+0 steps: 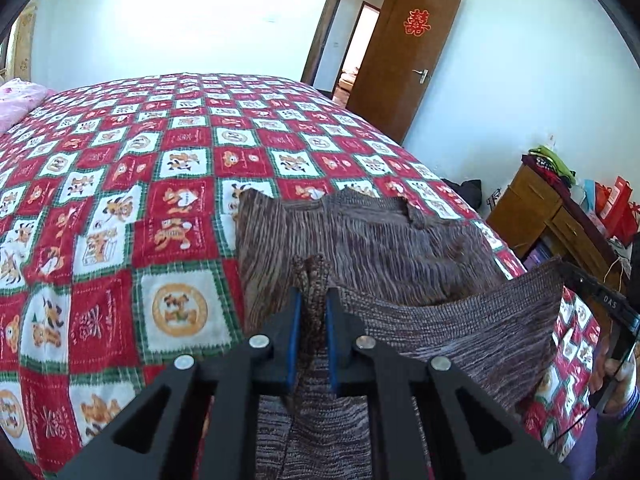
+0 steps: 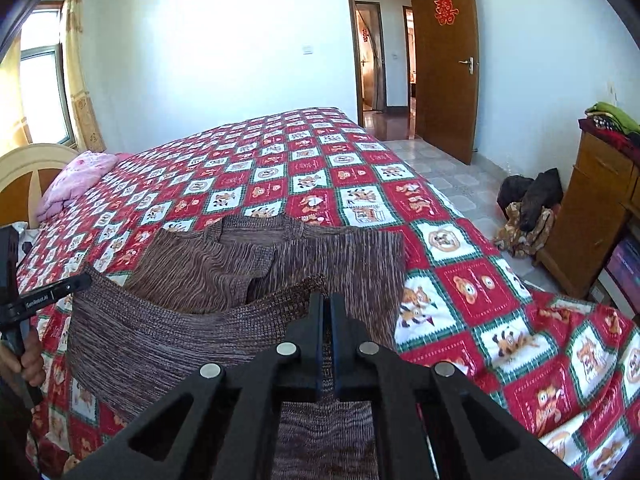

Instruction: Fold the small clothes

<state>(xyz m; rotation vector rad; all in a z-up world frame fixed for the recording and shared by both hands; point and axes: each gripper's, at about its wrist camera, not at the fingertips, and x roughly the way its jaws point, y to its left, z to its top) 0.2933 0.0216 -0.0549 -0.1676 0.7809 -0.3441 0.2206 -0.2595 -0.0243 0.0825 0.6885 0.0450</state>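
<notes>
So the brown knit top (image 1: 372,240) is laid out on the checked bedspread (image 1: 120,200), near the foot corner of the bed. Its near hem is lifted off the bed and stretched between the two tools. The left gripper (image 1: 312,300) is clamped tight on one bunched corner, and the right gripper (image 2: 328,320) is pinched on the other corner. A sleeve looks to be tucked in over the body already, tbh hard to be sure. The bottom-to-top fold seems barely started; the hem isn't carried over and laid down yet.
</notes>
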